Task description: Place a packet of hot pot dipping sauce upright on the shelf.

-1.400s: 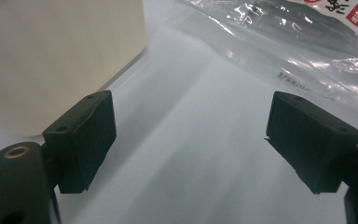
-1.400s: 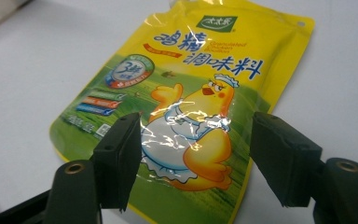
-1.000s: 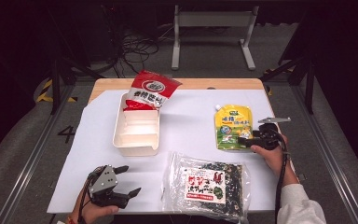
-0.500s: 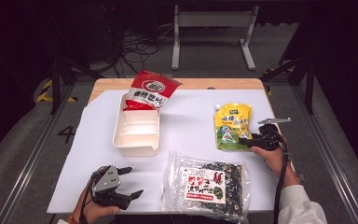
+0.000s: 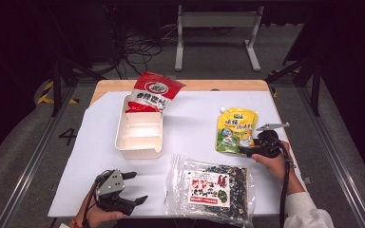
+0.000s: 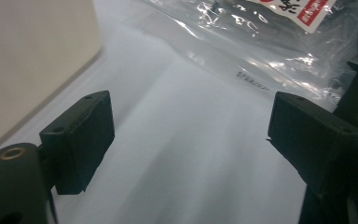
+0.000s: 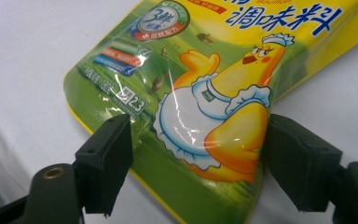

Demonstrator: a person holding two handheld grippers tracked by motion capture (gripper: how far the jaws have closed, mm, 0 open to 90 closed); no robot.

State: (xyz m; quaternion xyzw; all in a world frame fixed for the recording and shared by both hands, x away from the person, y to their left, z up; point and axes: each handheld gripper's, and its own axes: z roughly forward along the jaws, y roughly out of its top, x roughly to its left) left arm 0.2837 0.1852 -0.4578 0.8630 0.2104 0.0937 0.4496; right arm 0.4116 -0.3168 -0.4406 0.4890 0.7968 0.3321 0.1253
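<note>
A yellow-green spouted pouch (image 5: 235, 128) with a cartoon chicken (image 7: 214, 93) lies flat at the right of the white table. My right gripper (image 5: 244, 146) is at its near right corner. In the right gripper view the jaws (image 7: 198, 158) stand on either side of that corner, and they have just been opening; the pouch rests between them, not squeezed. At the table's front left, my left gripper (image 5: 140, 186) is open over bare tabletop, with nothing between its pads (image 6: 81, 140).
A white divided tray (image 5: 140, 142) sits left of centre, and a red snack bag (image 5: 153, 91) leans on its far end. A clear bag of dark dried food (image 5: 211, 186) lies at the front centre, close to the left gripper (image 6: 191, 135).
The right gripper has edged slightly towards the pouch's lower corner. The left gripper has hardly shifted.
</note>
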